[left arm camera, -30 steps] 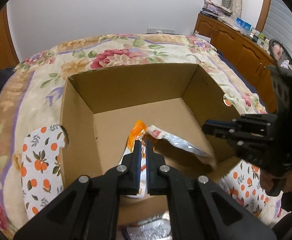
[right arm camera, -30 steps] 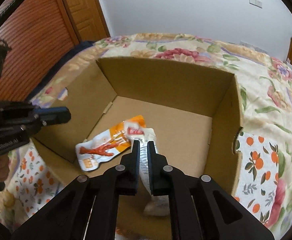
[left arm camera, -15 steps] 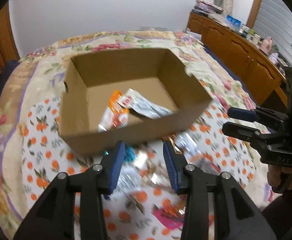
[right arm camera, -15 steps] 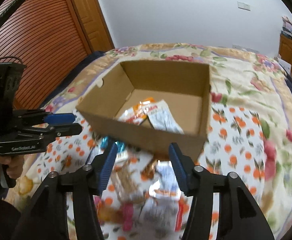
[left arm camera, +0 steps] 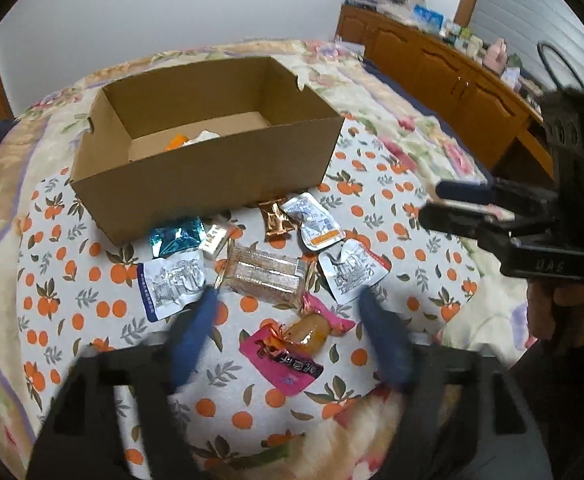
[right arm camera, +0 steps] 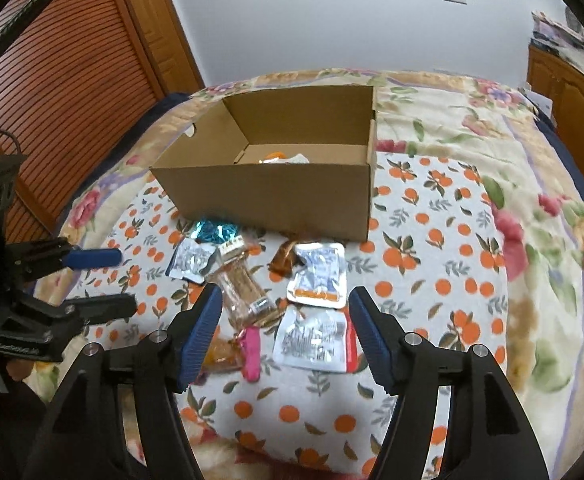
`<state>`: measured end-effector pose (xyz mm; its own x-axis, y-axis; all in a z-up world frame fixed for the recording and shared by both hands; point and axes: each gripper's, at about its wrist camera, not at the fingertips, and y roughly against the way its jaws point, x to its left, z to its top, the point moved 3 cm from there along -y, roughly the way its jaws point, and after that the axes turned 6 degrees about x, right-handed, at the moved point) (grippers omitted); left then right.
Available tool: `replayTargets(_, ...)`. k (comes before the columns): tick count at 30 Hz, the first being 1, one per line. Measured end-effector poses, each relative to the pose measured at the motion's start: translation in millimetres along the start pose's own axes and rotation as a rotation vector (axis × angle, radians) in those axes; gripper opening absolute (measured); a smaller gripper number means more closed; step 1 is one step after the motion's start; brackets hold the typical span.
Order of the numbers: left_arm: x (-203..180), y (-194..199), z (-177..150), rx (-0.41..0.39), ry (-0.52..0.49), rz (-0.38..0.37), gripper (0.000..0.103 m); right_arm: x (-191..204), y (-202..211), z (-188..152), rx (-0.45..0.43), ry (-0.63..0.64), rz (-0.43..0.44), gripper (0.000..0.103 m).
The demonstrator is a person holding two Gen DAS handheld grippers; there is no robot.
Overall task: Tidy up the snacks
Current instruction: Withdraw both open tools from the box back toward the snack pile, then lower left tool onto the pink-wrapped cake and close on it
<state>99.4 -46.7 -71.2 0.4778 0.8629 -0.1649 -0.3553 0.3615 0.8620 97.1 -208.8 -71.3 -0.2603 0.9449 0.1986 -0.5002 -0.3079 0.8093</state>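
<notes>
right wrist, silver pouch [right arm camera: 312,338] between open claw [right arm camera: 283,300]

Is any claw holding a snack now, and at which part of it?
Nothing is held. The left claw and the right claw are both open and empty above the snack packets on the bed.

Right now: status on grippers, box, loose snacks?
Left gripper open, right gripper open, both empty. Cardboard box holds two packets. Loose snacks on bedspread. Nothing blocking.

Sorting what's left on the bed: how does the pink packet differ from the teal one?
The pink packet lies nearest the grippers, away from the cardboard box; the teal packet lies against the box's front wall. The pink one looks flat and printed, the teal one crinkled and shiny. Both lie outside the box.
</notes>
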Motion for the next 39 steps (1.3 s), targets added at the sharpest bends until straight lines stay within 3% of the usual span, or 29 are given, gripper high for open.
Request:
replayTargets(4,2.5,8.6,-1.9,-0.053,0.024,-0.013,0.101,3.1,3.3,-9.0,0.001,0.002,-0.006,0.076)
replayTargets(9,-0.6,4.7,-5.8,-0.071,-0.007,0.031,0.103,4.0,-2.5,-17.3,0.009,0.000,0.003,0.094)
replayTargets(16,0.0,-7.7,-14.1,-0.075,-0.020,0.042,0.103,-3.8,-22.4,-23.6,0.041,-0.015,-0.014,0.094)
replayTargets(24,5.5,-28.3,-21.4,-0.014,0.008,0.004,0.102,-9.1,-42.4,-29.1,0.069,-0.009,-0.031,0.094)
replayTargets(31,-5.3,-55.0,-30.6,0.065,-0.060,-0.024,0.101,-19.2,-63.7,-34.8,0.108,-0.030,-0.028,0.094)
replayTargets(35,-13.6,-73.1,-37.0,0.128,-0.126,-0.047,0.088,-25.9,-72.3,-37.5,0.128,-0.047,-0.027,0.094)
replayTargets(37,-17.5,-82.3,-39.3,0.154,-0.149,-0.046,0.088,-29.4,-75.2,-38.9,0.134,-0.058,-0.022,0.094)
replayTargets(38,-19.3,-87.4,-40.4,0.166,-0.161,-0.044,0.083,-30.4,-76.2,-39.3,0.137,-0.063,-0.020,0.094)
replayTargets(39,-20.3,-92.1,-41.2,0.180,-0.170,-0.049,0.071,-30.9,-76.6,-39.9,0.138,-0.065,-0.019,0.094)
